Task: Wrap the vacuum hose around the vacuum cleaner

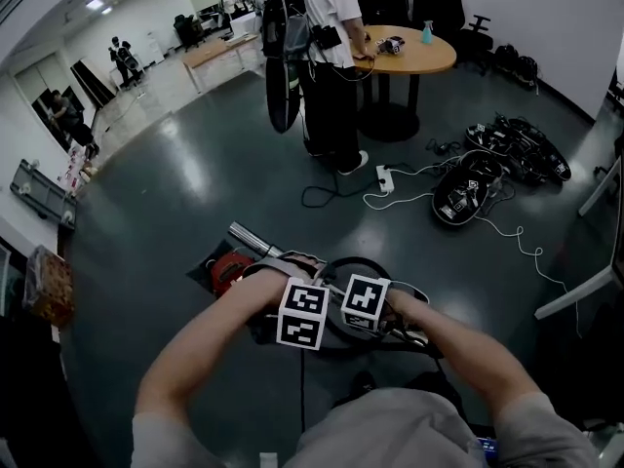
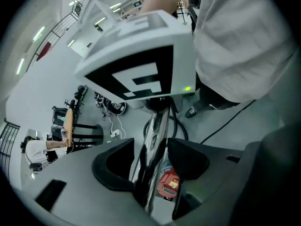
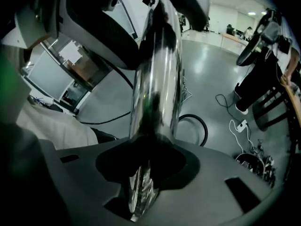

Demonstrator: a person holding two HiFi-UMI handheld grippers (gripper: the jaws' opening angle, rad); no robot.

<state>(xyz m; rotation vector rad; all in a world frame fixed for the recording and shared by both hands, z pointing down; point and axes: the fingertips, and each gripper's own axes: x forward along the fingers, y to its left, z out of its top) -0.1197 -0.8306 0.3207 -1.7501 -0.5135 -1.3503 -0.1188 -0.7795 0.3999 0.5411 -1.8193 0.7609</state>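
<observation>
Right tongs (image 3: 141, 171) clamp chrome wand (image 3: 157, 69); left tongs (image 2: 151, 168) parted, wand between, ungripped.

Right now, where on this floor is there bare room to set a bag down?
Bare floor lies between the vacuum cleaner and the standing person, and left of the vacuum cleaner. Crowded: the right, with power strip, white cables and black gear.
</observation>
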